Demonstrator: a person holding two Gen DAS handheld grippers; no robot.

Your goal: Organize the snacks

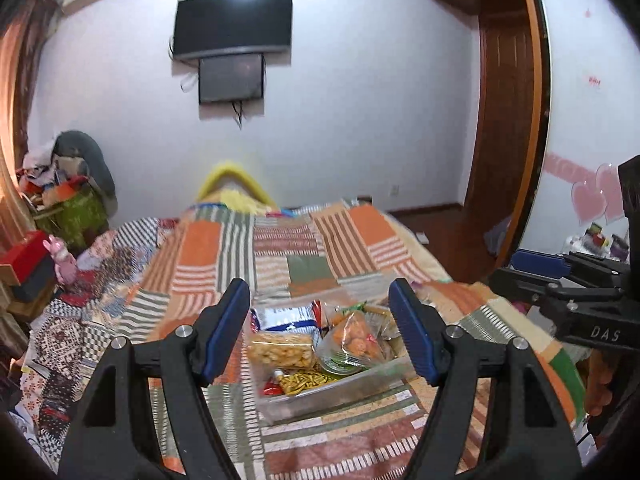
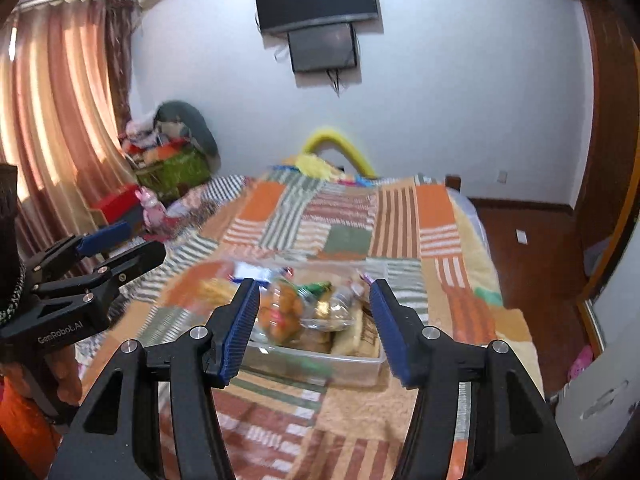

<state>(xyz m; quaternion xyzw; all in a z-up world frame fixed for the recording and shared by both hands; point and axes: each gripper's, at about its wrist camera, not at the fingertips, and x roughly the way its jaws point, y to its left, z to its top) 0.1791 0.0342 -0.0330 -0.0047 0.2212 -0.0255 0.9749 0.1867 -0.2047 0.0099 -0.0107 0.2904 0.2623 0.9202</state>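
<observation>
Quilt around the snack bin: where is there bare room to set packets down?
The quilt lies bare beyond the clear bin, toward the yellow cushion, and again in front of the bin, nearest the left claw and the right claw. The bin itself is crowded with packets heaped above its rim. The bed's left edge is cluttered with toys and boxes.

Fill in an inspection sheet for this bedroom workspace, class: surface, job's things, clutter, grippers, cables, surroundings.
Surface: patchwork bedspread covering the bed.
Job's things: clear tub on the bedspread, filled with snack packets.
Clutter: heaped basket by the curtain.
Grippers: left gripper and right gripper both open, holding nothing.
Cables: wires hanging below the television.
Surroundings: wooden door, white wall.
</observation>
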